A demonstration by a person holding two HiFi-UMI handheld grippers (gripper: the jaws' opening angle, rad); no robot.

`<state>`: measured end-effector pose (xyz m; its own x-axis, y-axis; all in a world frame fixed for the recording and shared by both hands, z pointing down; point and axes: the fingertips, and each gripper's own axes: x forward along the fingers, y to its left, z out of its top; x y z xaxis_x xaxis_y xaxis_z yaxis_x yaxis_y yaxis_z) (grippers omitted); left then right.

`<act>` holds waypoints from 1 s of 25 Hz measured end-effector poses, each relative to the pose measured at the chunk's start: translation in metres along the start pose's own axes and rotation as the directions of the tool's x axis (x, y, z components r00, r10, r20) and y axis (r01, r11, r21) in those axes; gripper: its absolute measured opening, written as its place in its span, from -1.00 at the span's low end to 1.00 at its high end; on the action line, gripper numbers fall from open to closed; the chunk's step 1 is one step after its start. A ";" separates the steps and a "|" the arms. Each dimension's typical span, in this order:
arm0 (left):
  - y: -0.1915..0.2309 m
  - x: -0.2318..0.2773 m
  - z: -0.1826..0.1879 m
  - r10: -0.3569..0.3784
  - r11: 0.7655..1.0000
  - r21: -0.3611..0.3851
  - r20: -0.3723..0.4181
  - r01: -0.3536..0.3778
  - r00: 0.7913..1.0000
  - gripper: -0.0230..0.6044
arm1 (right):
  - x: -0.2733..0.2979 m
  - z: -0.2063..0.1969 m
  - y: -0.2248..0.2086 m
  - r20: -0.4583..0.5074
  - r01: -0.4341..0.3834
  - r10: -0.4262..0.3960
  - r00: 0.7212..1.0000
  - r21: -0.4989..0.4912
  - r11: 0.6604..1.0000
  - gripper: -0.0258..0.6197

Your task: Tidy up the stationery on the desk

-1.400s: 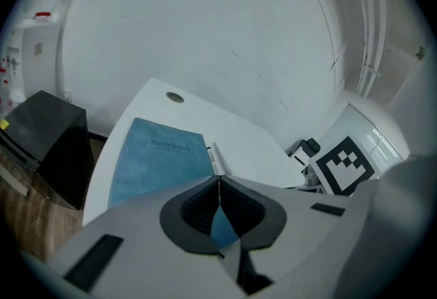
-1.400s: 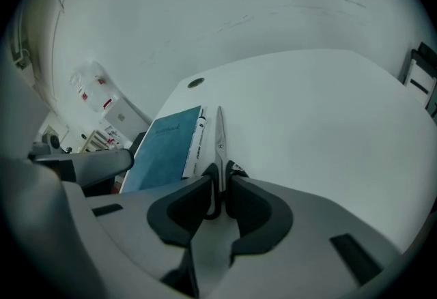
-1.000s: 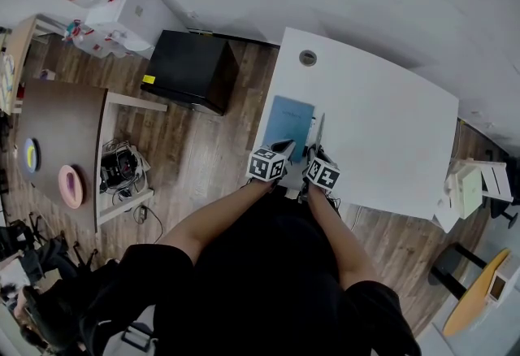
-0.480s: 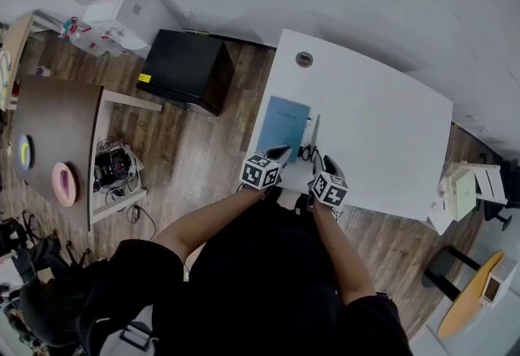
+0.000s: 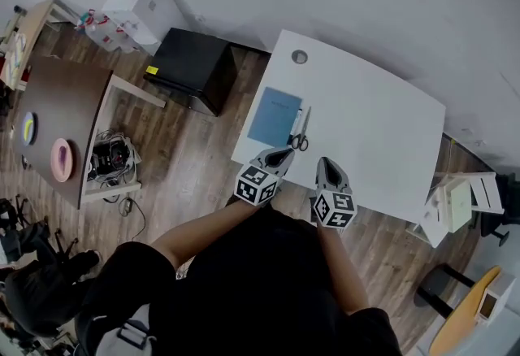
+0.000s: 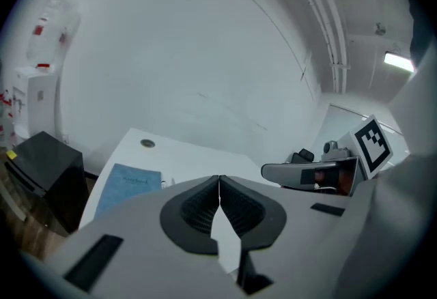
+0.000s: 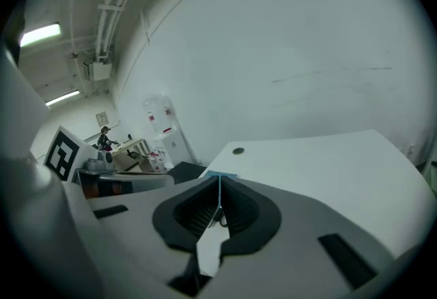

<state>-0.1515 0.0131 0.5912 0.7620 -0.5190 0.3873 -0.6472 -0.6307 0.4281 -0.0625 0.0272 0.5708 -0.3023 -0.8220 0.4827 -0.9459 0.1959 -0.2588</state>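
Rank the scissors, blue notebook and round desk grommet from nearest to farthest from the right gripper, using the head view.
1. The scissors, just ahead and left of the right gripper.
2. The blue notebook, left of the scissors.
3. The grommet, near the far edge of the desk.

head view looks steeply down — both low gripper views share its desk (image 5: 374, 127).

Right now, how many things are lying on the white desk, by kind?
Notebook: 1
Scissors: 1
Total: 2
A thin pale thing between them may be a pen, but it is too small to tell, so it is not counted.
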 end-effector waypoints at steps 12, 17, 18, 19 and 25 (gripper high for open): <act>-0.222 -0.060 -0.018 0.035 0.994 0.097 0.219 -0.058 0.975 -0.88 | -0.205 -0.015 -0.001 0.181 -0.032 0.050 0.982 -0.097 0.995 -0.81; -0.293 -0.090 -0.013 0.066 0.967 0.217 0.304 -0.137 0.950 -0.88 | -0.270 -0.017 0.006 0.235 -0.039 0.055 0.971 -0.073 0.997 -0.81; -0.301 -0.094 -0.011 0.066 0.963 0.229 0.316 -0.144 0.946 -0.88 | -0.278 -0.014 0.005 0.246 -0.032 0.049 0.968 -0.074 0.997 -0.81; -0.308 -0.098 -0.008 0.067 0.960 0.237 0.328 -0.151 0.942 -0.88 | -0.284 -0.011 0.006 0.257 -0.025 0.047 0.965 -0.086 0.996 -0.81; -0.323 -0.115 -0.005 0.117 0.940 0.266 0.341 -0.214 0.933 -0.88 | -0.319 -0.005 0.020 0.319 0.012 0.043 0.947 -0.168 0.986 -0.82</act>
<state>-0.0306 0.2795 0.4122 0.6431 -0.7542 0.1332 -0.7658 -0.6349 0.1024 0.0141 0.2959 0.4161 -0.2889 -0.9406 0.1786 -0.9559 0.2730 -0.1083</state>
